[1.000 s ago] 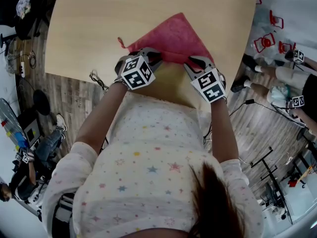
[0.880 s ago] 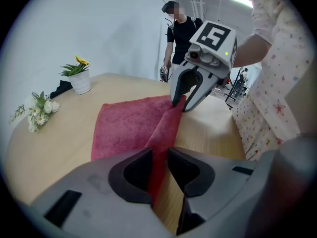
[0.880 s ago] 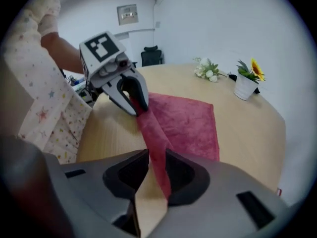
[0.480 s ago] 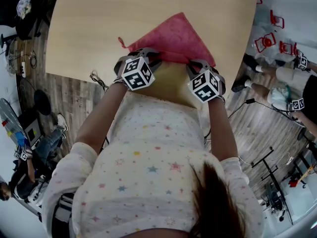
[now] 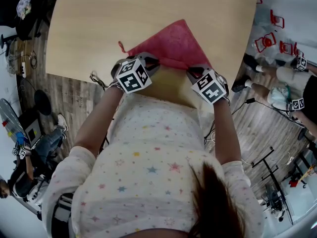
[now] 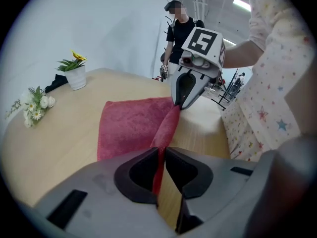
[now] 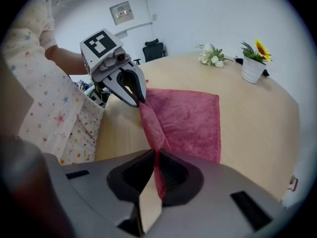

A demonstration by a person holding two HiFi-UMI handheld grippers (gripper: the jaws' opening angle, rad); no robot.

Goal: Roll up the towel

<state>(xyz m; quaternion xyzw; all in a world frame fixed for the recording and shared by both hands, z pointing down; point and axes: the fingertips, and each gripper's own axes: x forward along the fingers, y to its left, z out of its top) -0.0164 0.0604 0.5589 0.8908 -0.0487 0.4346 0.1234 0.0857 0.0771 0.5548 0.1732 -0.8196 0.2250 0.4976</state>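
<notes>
Stands bent over a large table [image 5: 99, 29] of pale wood, dressed in a white shirt [image 5: 148, 172] with small coloured stars. Beyond the table, in the left gripper view, a person in black clothes [image 6: 181, 31], upright.

Has in front, flat on the wood and close to the near edge of the table, a red towel [image 5: 173, 38]. Lifts only the near border of it, pulled up as a raised fold between the two tools.

Holds the left end of this border with the left gripper [image 5: 151, 62]: jaws almost together, just now closing further, with the red cloth pinched between the dark pads [image 6: 141, 170]. Holds the right end with the right gripper [image 5: 195, 72] in the same way: closed to a thin slit, with the red cloth clamped inside. Keeps both tools pointed steeply down and well apart, one at each end of the lifted border.

Further back on the table, well apart from the towel: a white pot [image 6: 76, 77] with a yellow flower and, near it, a bunch of white flowers [image 6: 37, 105]. At the far left corner of the towel, a small loop [image 5: 120, 45].
</notes>
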